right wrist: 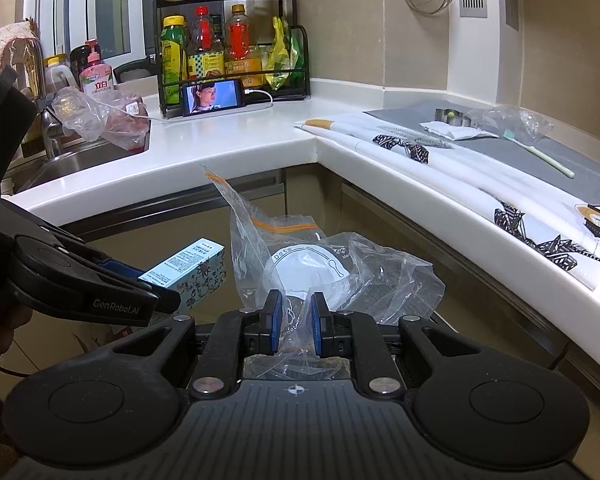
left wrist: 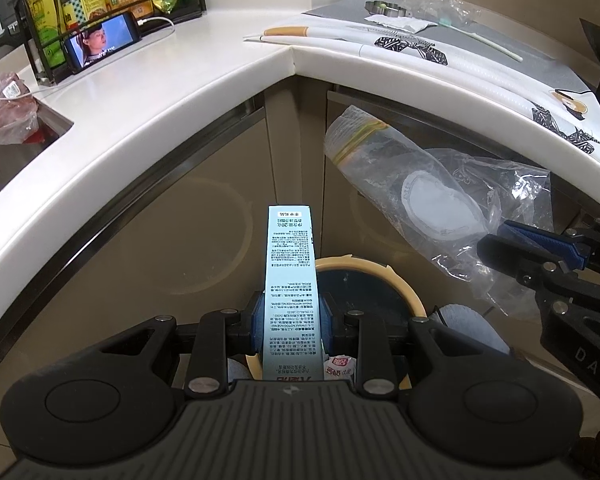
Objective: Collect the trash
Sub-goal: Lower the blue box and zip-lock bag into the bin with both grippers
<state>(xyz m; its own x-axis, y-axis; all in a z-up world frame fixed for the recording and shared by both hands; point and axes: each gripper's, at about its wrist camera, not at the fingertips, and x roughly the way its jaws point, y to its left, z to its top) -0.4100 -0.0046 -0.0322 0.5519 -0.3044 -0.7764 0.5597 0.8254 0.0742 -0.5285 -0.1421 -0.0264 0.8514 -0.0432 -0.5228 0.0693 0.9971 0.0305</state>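
Note:
My left gripper point(left wrist: 291, 322) is shut on a long pale blue printed box point(left wrist: 290, 276), held over a round bin with a tan rim point(left wrist: 410, 294) on the floor below the counter. The box also shows in the right wrist view point(right wrist: 192, 266), with the left gripper point(right wrist: 156, 286) at the left. My right gripper point(right wrist: 294, 326) is shut on a crumpled clear zip bag point(right wrist: 320, 264) with a white label. In the left wrist view the bag point(left wrist: 416, 184) hangs above and right of the bin, from the right gripper point(left wrist: 512, 240).
A white L-shaped counter point(right wrist: 236, 140) wraps around the corner above. On it are a phone playing video point(right wrist: 214, 97), a bottle rack point(right wrist: 236, 48), a patterned mat point(right wrist: 460, 168), a small white packet point(right wrist: 456, 131) and loose clear plastic point(right wrist: 516, 118). A sink point(right wrist: 76, 160) holds bagged meat.

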